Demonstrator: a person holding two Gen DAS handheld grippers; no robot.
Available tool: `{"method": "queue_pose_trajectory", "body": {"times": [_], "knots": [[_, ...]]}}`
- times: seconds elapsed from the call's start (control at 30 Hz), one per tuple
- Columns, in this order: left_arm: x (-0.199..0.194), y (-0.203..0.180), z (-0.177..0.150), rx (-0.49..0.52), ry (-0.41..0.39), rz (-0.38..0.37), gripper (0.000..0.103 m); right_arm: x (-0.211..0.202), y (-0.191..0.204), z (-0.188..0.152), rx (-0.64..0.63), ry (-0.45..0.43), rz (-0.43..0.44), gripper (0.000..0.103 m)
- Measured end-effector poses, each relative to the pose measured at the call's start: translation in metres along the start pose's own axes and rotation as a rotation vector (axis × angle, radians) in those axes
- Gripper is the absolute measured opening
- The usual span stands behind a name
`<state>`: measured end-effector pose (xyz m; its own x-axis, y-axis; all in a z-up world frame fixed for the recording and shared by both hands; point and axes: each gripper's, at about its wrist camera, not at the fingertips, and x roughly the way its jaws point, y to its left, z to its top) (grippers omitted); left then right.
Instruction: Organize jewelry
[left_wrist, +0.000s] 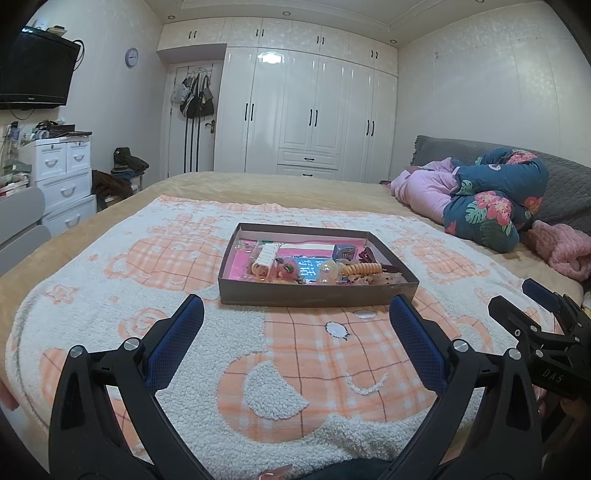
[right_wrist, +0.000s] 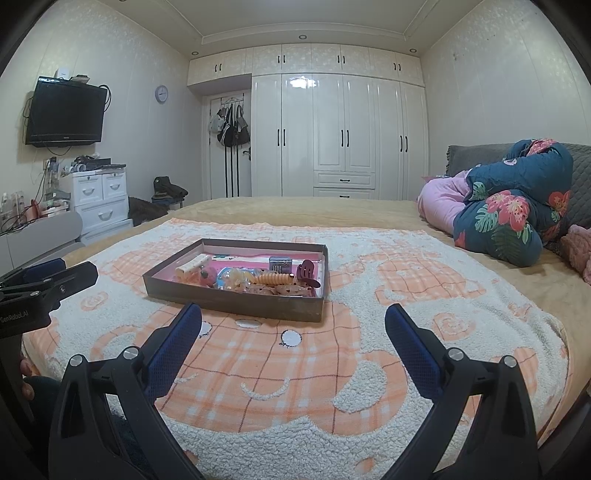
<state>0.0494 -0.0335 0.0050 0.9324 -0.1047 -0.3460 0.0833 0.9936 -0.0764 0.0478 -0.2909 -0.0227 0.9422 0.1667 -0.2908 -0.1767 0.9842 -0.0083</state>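
Observation:
A shallow brown box (left_wrist: 314, 295) (right_wrist: 236, 302) sits on a peach and white fleece blanket (left_wrist: 295, 387) (right_wrist: 295, 369) on the bed. It holds a jumble of hair clips and jewelry: an orange ribbed clip (left_wrist: 364, 268) (right_wrist: 275, 278), a white clip (left_wrist: 266, 254) (right_wrist: 192, 264), a dark red claw clip (right_wrist: 306, 269), clear beads (left_wrist: 327, 271). My left gripper (left_wrist: 297, 314) is open and empty, just short of the box's near wall. My right gripper (right_wrist: 293, 321) is open and empty, near the box's right front corner. Each gripper shows at the edge of the other's view, the right one in the left wrist view (left_wrist: 524, 306) and the left one in the right wrist view (right_wrist: 59, 275).
Rolled floral and pink bedding (left_wrist: 491, 199) (right_wrist: 509, 210) lies at the right by a grey headboard (left_wrist: 569, 192). A white wardrobe (right_wrist: 343, 136) fills the far wall. White drawers (right_wrist: 103, 199) and a wall TV (right_wrist: 66, 110) are at the left.

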Motion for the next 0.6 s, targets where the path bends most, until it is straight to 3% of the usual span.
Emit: {"method": "queue_pose_trajectory", "body": {"times": [0.6], "knots": [[-0.0003,-0.0009,-0.0004,0.0,0.003,-0.001,0.092,0.0002,0.0011,0.0,-0.004,0.003,0.002,0.097]]}}
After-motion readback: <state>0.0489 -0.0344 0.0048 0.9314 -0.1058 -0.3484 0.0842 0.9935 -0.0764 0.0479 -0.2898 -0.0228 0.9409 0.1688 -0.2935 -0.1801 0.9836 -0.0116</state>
